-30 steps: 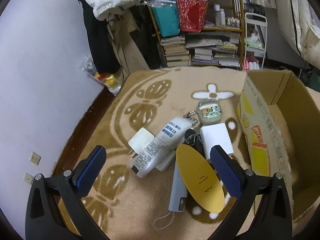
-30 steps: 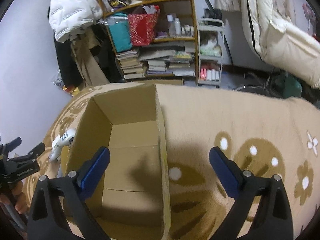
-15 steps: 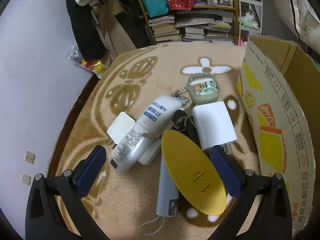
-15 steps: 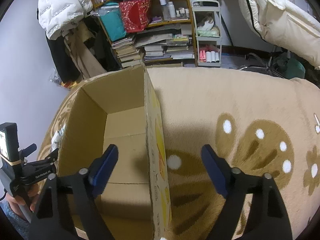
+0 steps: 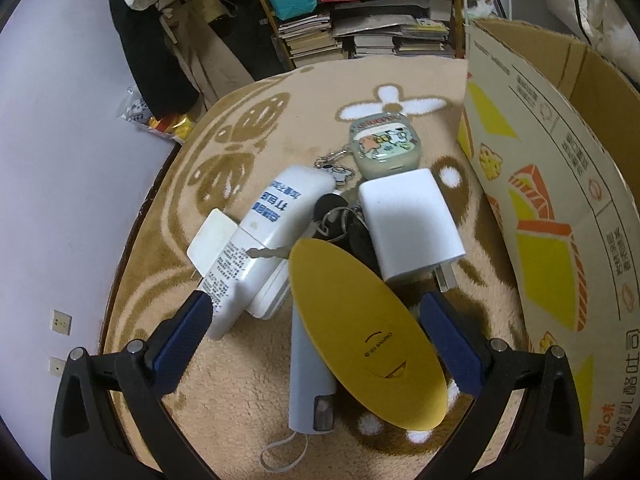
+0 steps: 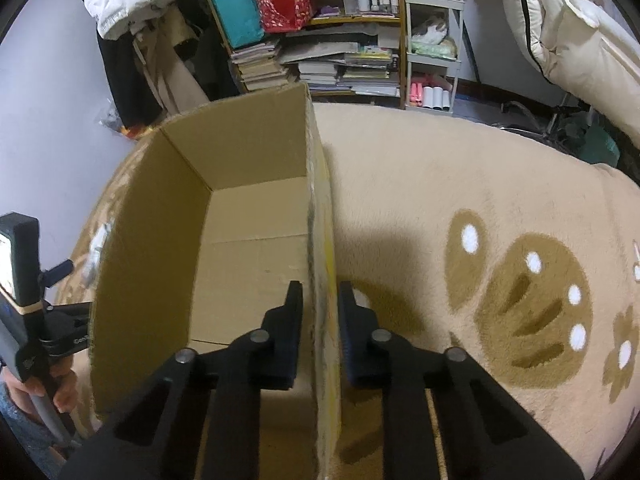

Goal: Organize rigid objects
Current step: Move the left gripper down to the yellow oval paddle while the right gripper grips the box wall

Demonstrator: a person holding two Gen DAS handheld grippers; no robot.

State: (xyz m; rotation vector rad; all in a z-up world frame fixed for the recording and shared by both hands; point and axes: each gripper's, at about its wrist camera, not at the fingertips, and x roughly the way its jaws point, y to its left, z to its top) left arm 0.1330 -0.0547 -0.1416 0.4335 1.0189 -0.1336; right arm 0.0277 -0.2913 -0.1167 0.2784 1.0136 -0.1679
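Chinese characters "打印" on the white tube (image 5: 267, 236).

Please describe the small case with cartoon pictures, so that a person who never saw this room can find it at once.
Start at the large cardboard box on the beige rug; a pile of small objects lies beside its printed wall. The cartoon case is at the pile's far end, nearest the bookshelf, touching the white charger block. Only it is pale green, with cartoon figures and a metal clip.

The right gripper (image 6: 319, 304) has closed in from wide open, and its two fingers now pinch the side wall of the cardboard box (image 6: 248, 168). The left gripper (image 5: 316, 312) has dropped lower, so the yellow case (image 5: 360, 328) and the white tube (image 5: 256, 240) look bigger between its open fingers.
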